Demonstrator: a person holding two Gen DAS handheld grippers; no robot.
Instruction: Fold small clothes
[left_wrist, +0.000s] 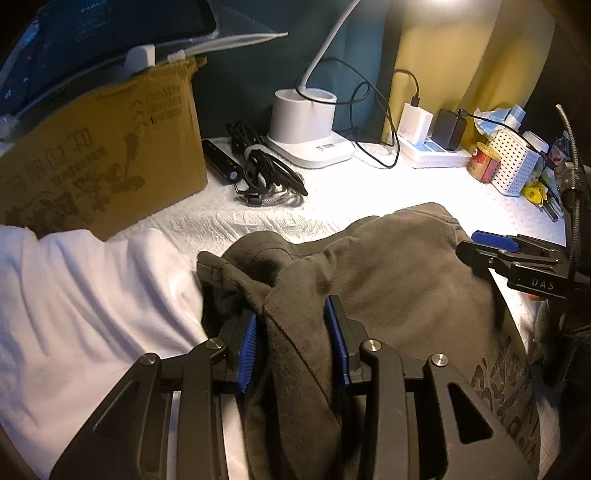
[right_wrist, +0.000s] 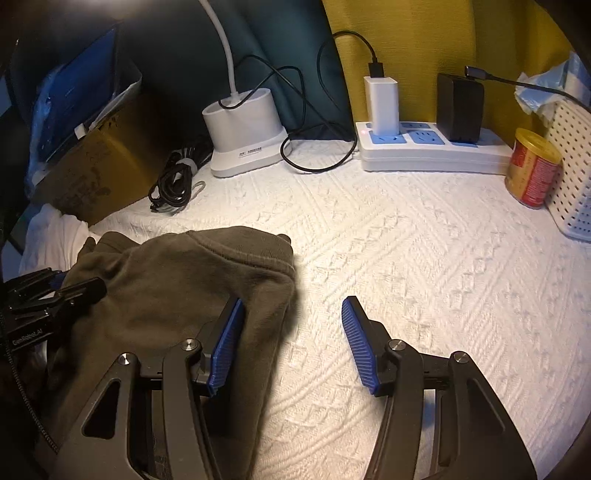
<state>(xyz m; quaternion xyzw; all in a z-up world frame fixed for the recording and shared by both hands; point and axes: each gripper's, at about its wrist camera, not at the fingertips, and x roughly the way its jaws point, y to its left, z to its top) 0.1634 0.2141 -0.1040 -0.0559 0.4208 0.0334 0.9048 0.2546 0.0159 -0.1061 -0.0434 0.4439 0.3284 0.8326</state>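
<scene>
A dark olive-grey garment (left_wrist: 388, 266) lies bunched on the white textured cloth (left_wrist: 351, 199); it also shows in the right wrist view (right_wrist: 166, 288). My left gripper (left_wrist: 293, 332) is shut on a fold of this garment, cloth pinched between its blue pads. My right gripper (right_wrist: 295, 332) is open, its left finger over the garment's right edge and its right finger over bare cloth. It appears at the right edge of the left wrist view (left_wrist: 491, 247). A white garment (left_wrist: 92, 295) lies to the left, partly under the dark one.
A cardboard box (left_wrist: 103, 158) stands at back left with a tablet on top. A white lamp base (left_wrist: 303, 125), coiled black cables (left_wrist: 258, 170), a power strip (right_wrist: 432, 147) with chargers, a red-gold can (right_wrist: 532, 170) and a white perforated basket (right_wrist: 572, 166) line the back.
</scene>
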